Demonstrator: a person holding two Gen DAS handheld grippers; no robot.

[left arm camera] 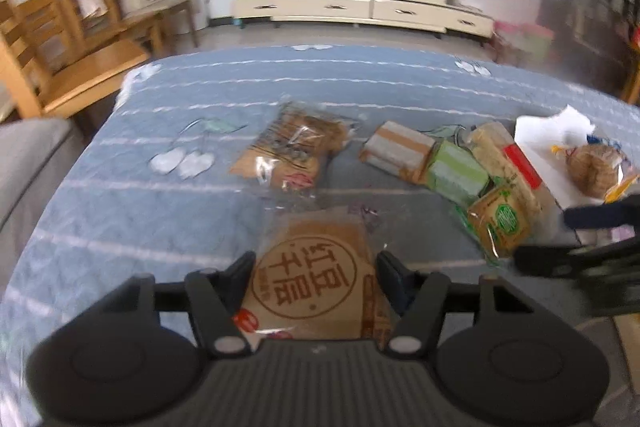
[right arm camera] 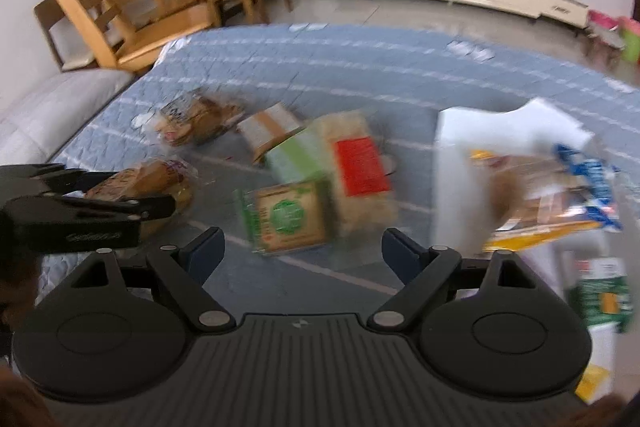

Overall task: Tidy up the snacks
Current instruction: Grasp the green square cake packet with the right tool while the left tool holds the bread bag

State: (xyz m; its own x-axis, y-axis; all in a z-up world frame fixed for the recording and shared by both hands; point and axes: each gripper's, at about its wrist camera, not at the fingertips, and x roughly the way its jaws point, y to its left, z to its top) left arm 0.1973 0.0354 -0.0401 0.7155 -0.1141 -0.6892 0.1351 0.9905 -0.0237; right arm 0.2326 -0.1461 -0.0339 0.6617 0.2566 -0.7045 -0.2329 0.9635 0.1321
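The brown snack pack (left arm camera: 316, 279) lies flat on the blue-quilted bed (left arm camera: 120, 219), directly between the fingers of the left hand-held gripper (left arm camera: 316, 271), its long axis running away along the pointing line; the pads press on its side edges, clamped on it. The right hand-held gripper (right arm camera: 303, 251) hovers apart, empty, above the green-label pack (right arm camera: 288, 217), the nearer hand for that pile.

light: soft, even daylight | blur: motion smear, worse in right view | edges: fisheye bending
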